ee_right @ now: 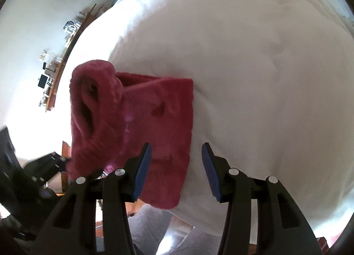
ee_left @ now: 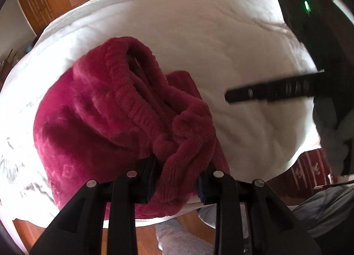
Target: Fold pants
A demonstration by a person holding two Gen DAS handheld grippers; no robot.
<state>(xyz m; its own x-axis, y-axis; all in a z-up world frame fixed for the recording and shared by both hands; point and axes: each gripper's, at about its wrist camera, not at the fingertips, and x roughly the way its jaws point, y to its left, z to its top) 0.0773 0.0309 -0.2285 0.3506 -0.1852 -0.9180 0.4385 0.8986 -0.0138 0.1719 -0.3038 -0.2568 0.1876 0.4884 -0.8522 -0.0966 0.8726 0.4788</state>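
At the lower centre of the left wrist view the left gripper point(ee_left: 179, 179) pinches the waistband of the crimson pants point(ee_left: 106, 122) above the white bed point(ee_left: 221, 44) — mid-fold, I'd say — while the right gripper point(ee_right: 177, 170) hangs wide, empty, and should likely take a corner next.

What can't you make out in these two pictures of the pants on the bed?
- Left gripper pads: left wrist view, buried in the pants.
- Right gripper: left wrist view, motion-blurred.
- Pant legs: both views, folded under.
- Shelf items: right wrist view, too small.
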